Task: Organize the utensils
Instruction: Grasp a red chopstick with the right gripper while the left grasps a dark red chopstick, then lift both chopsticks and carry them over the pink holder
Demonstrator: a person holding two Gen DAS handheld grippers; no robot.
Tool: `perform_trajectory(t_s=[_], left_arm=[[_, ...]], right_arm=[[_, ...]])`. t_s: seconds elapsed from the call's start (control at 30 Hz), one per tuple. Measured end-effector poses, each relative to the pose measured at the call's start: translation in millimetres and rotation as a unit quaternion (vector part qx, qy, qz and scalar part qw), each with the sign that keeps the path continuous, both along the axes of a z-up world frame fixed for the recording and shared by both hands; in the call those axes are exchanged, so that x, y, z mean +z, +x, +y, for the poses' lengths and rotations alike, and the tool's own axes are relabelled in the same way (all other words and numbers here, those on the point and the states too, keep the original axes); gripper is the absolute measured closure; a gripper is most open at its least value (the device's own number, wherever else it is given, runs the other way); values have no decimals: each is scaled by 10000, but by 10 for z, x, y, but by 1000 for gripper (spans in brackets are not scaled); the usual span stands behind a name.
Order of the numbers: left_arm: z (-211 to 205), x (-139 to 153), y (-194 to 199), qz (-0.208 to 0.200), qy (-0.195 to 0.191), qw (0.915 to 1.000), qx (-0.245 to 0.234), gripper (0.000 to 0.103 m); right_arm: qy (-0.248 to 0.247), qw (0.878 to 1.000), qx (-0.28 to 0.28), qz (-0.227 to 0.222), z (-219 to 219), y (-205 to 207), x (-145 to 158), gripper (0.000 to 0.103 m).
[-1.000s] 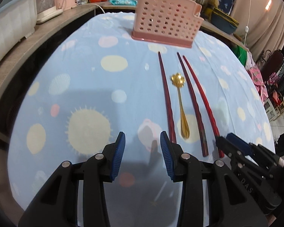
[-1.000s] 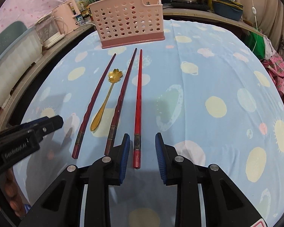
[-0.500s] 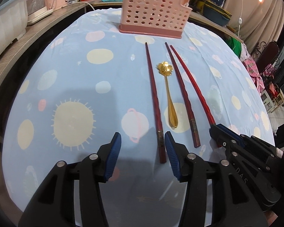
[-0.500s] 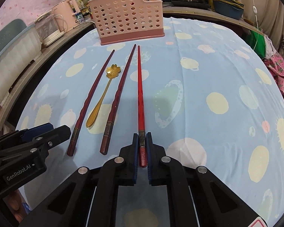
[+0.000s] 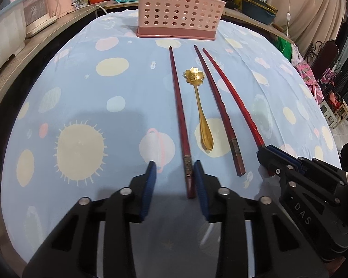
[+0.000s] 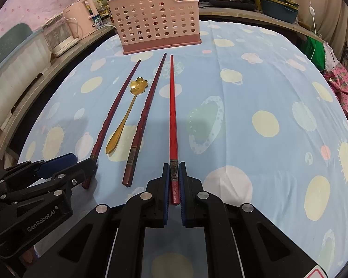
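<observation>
My right gripper clamps the bright red chopstick; left gripper jaws closing around the dark chopstick, both pointing far toward the basket

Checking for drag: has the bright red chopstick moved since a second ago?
No. In the right wrist view the chopstick still points at the same spot beside the basket; the right gripper is clamped on it.

Both fisheye views sit low over the blue planet-printed surface, tilted down toward the pink perforated plastic basket at the far edge. Left view looks from the left (each glimpses the other hand-held gripper), sharing the utensil row.
</observation>
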State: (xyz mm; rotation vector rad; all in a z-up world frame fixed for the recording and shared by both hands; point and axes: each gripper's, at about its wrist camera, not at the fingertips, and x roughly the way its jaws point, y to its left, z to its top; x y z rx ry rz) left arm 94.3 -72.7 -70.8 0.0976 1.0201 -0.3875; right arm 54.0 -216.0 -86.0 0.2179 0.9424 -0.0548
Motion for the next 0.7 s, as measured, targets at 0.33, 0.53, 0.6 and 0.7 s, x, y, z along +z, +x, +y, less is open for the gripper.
perform_trajectory(t_s=[0.33, 0.53, 0.6, 0.7], left_arm=[[28, -7, -2, 64, -100, 9999, -56, 96], [50, 9, 8, 94, -152, 9998, -43, 96], [71, 27, 9, 84, -164, 9998, -20, 96], [106, 84, -2, 20, -197, 9998, 17, 96]], right_arm=[[21, 10000, 4, 5, -12, 4, 1, 96], [39, 10000, -5, 7, -16, 0, 6, 96], [69, 10000, -2, 15, -13, -11, 19, 96], [139, 9999, -16, -20, -17, -40, 57, 96]])
